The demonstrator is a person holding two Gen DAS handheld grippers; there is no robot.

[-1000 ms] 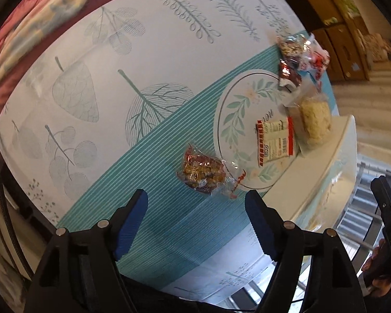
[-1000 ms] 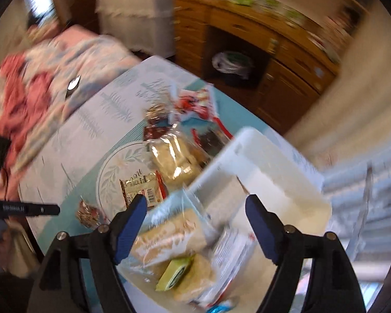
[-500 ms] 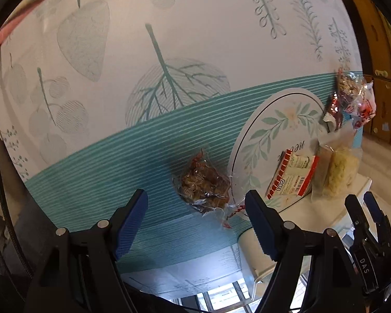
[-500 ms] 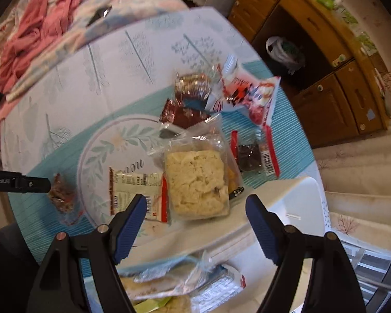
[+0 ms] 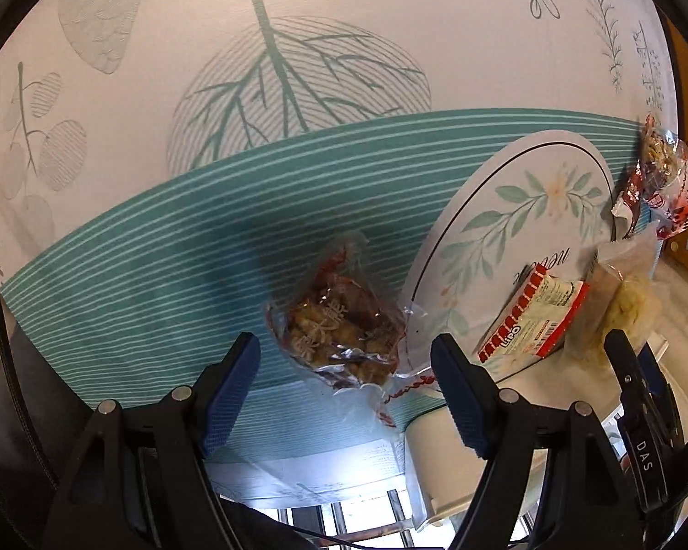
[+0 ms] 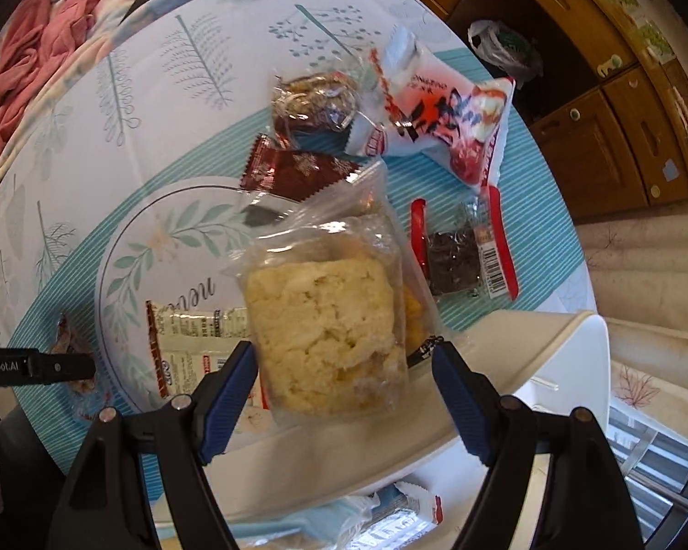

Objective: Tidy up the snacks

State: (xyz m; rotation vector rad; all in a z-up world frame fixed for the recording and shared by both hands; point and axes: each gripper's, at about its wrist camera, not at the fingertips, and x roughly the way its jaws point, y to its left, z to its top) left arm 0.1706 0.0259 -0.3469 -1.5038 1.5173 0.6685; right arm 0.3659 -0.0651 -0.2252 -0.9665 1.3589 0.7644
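Hidden and cut-off first. In your right wrist view the white bin runs off the lower right of the frame. Its inside is mostly screened by your own gripper, and only scraps of wrappers show at the bottom centre. What they are is unreadable. Your left gripper's tip pokes in at the left edge and covers most of the brown snack bag there.

In your left wrist view the far snacks at the right edge are squeezed by the lens and hard to sort.

Tools: your left gripper stands wide, nothing between the pads. The clear bag of brown pieces lies on the teal-striped tablecloth just above the gap, centre frame. Your right gripper is also wide. The clear bag of pale yellow cake sits between its fingers, overlapping the bin's rim; I cannot tell whether the pads touch it.

Left of that bag lies a red-and-white packet. Above it are a dark red wrapper and a red-white pouch.
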